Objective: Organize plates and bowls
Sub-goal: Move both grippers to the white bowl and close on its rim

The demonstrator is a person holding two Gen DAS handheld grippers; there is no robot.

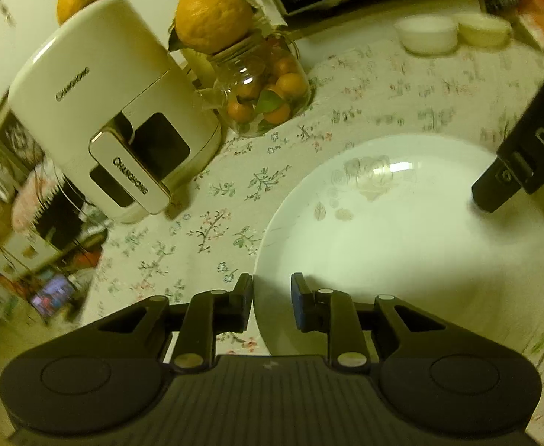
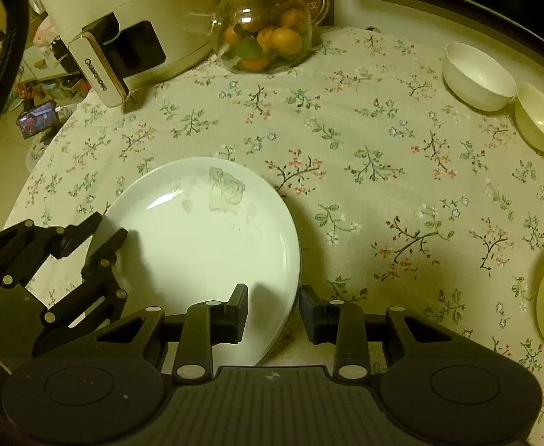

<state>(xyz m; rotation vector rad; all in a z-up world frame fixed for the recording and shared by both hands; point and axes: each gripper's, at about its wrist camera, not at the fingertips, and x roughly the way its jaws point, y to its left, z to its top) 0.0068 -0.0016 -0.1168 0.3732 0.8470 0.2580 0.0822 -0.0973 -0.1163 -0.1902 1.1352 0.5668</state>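
On the surface [image 2: 364, 141], which is covered by a floral cloth, a white plate [image 2: 205, 230] with a faint rose print lies near the front edge. The left gripper [image 1: 272, 299] straddles the plate's rim: one finger stands outside the rim, the other over the plate, and the jaws are spread with a visible gap, not pinching. From the right wrist view, the left gripper [image 2: 102, 228] sits at the plate's left edge. The right gripper [image 2: 273, 299] straddles the plate's right rim in the same manner; its jaws are also parted, and no pad presses the rim. A second rim edge shows beneath the plate at the lower right. Two white bowls [image 2: 478, 76] stand side by side at the far right of the surface, well apart from the plate. A white appliance [image 2: 123, 18] and a glass jar [image 2: 262, 33] of small oranges stand at the far side.
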